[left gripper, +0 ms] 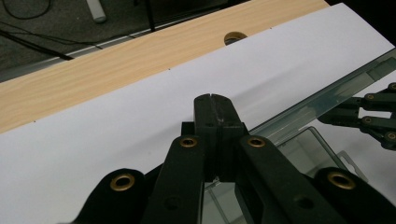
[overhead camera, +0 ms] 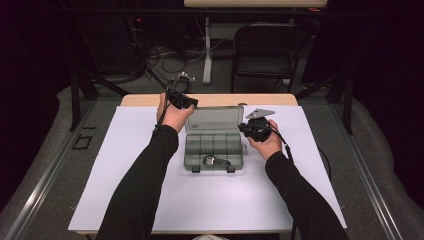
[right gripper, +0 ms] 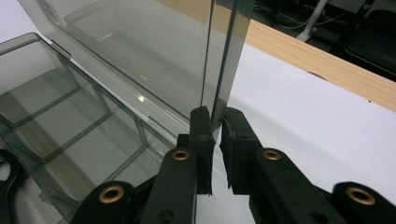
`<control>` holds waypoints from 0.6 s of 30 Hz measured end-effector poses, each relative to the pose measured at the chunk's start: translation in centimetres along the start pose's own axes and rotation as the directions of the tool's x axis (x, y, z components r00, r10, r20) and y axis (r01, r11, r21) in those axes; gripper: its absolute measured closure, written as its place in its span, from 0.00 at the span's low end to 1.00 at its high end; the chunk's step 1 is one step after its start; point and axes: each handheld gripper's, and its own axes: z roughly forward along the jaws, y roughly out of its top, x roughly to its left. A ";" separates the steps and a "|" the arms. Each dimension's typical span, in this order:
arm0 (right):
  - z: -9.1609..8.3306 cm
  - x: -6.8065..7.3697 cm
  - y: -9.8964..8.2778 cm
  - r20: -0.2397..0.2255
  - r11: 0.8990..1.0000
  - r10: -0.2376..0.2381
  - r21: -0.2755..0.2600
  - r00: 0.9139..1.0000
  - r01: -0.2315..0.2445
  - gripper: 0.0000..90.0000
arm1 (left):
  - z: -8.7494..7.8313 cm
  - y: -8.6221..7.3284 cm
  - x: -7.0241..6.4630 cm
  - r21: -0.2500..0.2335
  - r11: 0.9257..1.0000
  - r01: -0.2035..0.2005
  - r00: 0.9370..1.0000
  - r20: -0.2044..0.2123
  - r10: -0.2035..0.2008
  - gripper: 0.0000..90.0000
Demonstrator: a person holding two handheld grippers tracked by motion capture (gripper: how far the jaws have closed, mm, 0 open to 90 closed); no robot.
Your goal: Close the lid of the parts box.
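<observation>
The right gripper (right gripper: 215, 122) pinches the raised lid (right gripper: 140, 56) of the compartment box (overhead camera: 212, 150) mid-counter (left gripper (left gripper: 215, 105) fingers pressed together, empty), so lowering it gently probably comes next.

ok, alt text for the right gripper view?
The right gripper pinches the side edge of the clear box's raised lid, black jaws closed on the thin plastic. The box's divided compartments sit to the left, on white paper over a wooden table.

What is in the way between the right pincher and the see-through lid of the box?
Nothing visible. The right gripper is already shut on the side edge of the lid, which stands raised over the box. The left gripper is shut at the lid's other side.
</observation>
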 end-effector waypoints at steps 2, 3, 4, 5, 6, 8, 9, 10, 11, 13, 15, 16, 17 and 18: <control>0.0 0.0 0.0 -0.002 1.000 0.000 0.002 1.000 0.000 0.93 | 0.1 -0.1 0.0 0.005 1.000 0.000 1.000 0.002 0.000 1.00; 0.0 0.0 0.0 -0.003 1.000 -0.001 0.002 1.000 0.001 0.93 | 0.1 -0.1 0.1 0.006 1.000 0.002 1.000 0.002 -0.002 1.00; -0.1 0.0 0.0 -0.004 1.000 -0.001 0.002 1.000 0.001 0.93 | 0.1 -0.2 0.1 0.008 1.000 0.003 1.000 0.001 -0.003 1.00; -0.1 0.0 0.0 -0.004 1.000 0.000 0.003 1.000 0.000 0.93 | 0.1 -0.2 0.1 0.009 1.000 0.003 1.000 0.002 -0.003 1.00; -0.1 0.0 0.0 -0.005 1.000 0.001 0.003 1.000 -0.001 0.93 | 0.0 -0.2 0.2 0.008 1.000 0.003 1.000 0.001 -0.003 1.00; -0.1 0.0 0.0 -0.006 1.000 0.002 0.005 1.000 -0.002 0.93 | 0.0 -0.2 0.2 0.008 1.000 0.004 1.000 0.000 -0.004 1.00; -0.1 0.0 0.0 -0.006 1.000 0.003 0.005 1.000 -0.003 0.93 | 0.0 -0.2 0.2 0.007 1.000 0.004 1.000 0.001 -0.004 1.00; -0.1 0.0 0.0 -0.006 1.000 0.003 0.005 1.000 -0.003 0.93 | 0.0 -0.2 0.2 0.007 1.000 0.004 1.000 0.001 -0.004 1.00; -0.1 0.0 0.0 -0.005 1.000 0.002 0.005 1.000 -0.002 0.93 | -0.1 -0.3 0.3 0.008 1.000 0.004 1.000 0.001 -0.004 1.00; -0.1 0.0 0.0 -0.007 1.000 0.004 0.007 1.000 -0.003 0.93 | -0.1 -0.3 0.3 0.008 1.000 0.004 1.000 0.002 -0.004 1.00; -0.1 0.0 0.0 -0.007 1.000 0.003 0.007 1.000 -0.003 0.93 | -0.1 -0.3 0.3 0.008 1.000 0.004 1.000 0.003 -0.004 1.00; -0.1 0.0 0.0 -0.007 1.000 0.003 0.007 1.000 -0.003 0.93 | -0.1 -0.3 0.3 0.008 1.000 0.004 1.000 0.004 -0.004 1.00; -0.1 0.0 0.0 -0.007 1.000 0.003 0.007 1.000 -0.003 0.93 | -0.1 -0.3 0.3 0.008 1.000 0.004 1.000 0.005 -0.004 1.00; -0.1 0.0 0.0 -0.008 1.000 0.003 0.007 1.000 -0.003 0.93 | -0.1 -0.3 0.3 0.009 1.000 0.003 1.000 0.005 -0.003 1.00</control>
